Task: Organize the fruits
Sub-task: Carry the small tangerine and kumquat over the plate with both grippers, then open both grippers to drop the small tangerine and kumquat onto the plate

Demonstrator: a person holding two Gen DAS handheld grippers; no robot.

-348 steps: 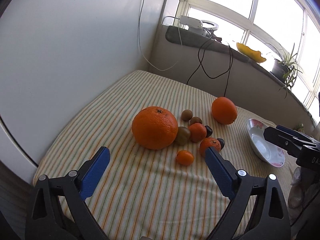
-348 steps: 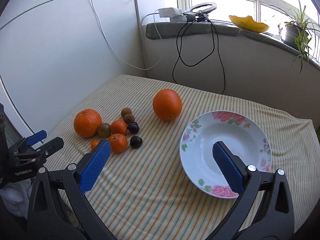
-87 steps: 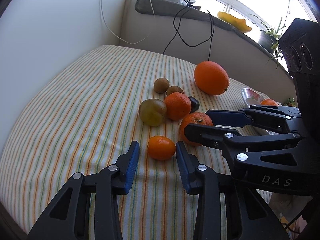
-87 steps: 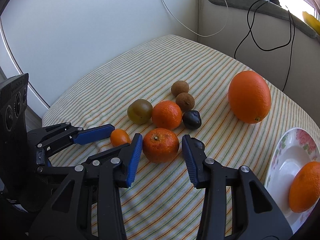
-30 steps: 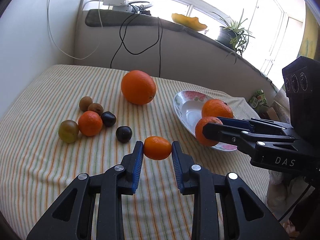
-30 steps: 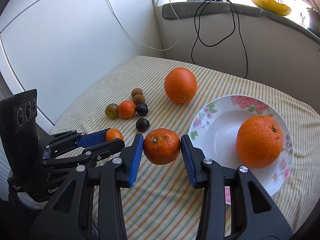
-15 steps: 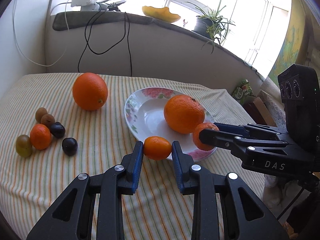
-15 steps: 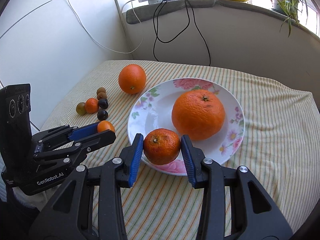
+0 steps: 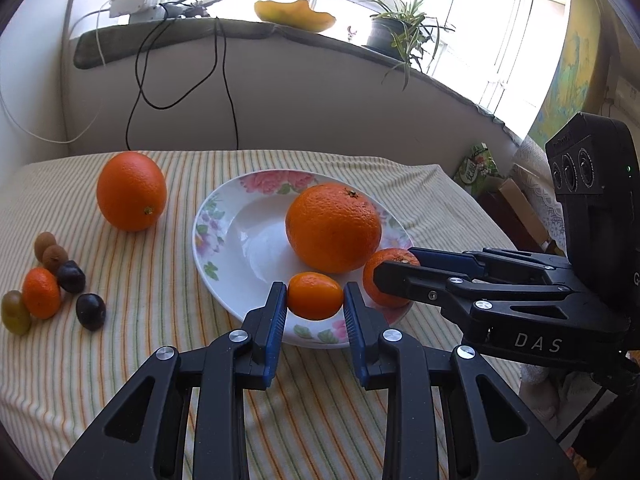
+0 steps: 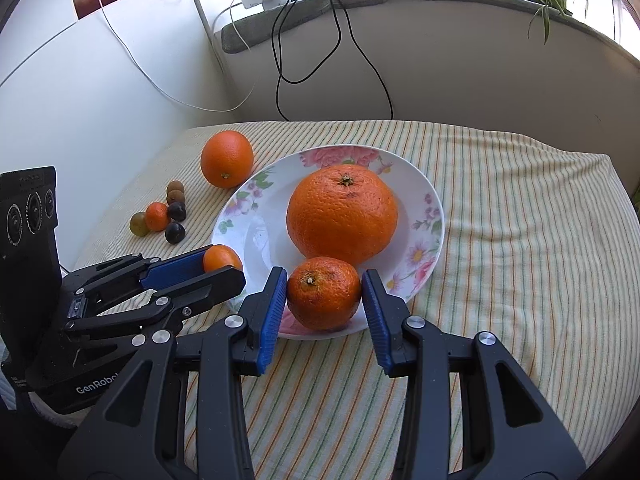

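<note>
A floral white plate on the striped cloth holds a big orange. My left gripper is shut on a small kumquat-like orange fruit over the plate's near rim; it also shows in the right wrist view. My right gripper is shut on a mandarin over the plate's front rim, beside the big orange; the mandarin shows in the left wrist view.
On the cloth left of the plate lie another large orange, a small mandarin, two dark plums, two brown fruits and a green one. Cables hang from the sill behind.
Both grippers have carried their fruits further over the plate and lower, to its near rim. The plate and big orange appear closer.
</note>
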